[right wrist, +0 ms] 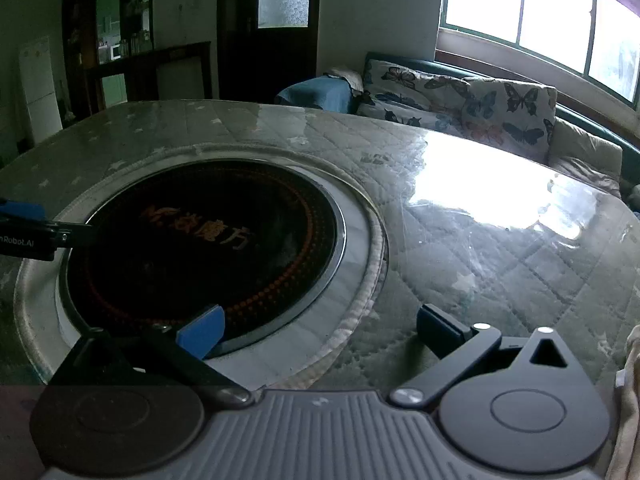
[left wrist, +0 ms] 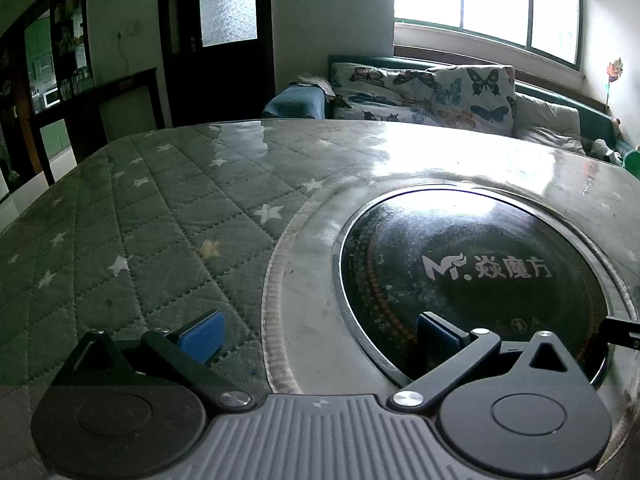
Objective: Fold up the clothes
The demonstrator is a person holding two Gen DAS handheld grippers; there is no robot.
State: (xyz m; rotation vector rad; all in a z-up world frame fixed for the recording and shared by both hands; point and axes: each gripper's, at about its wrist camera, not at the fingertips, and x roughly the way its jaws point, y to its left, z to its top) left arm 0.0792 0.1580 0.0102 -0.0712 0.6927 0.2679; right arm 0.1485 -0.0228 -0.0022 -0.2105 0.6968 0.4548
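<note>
Both jaws gape wide on my left gripper and my right gripper, nothing between the blue pads. I've got them low over the quilted star table cover, flanking the round black cooktop. Clothes: only a pale cloth edge at my right view's far right, just beside the right gripper.
</note>
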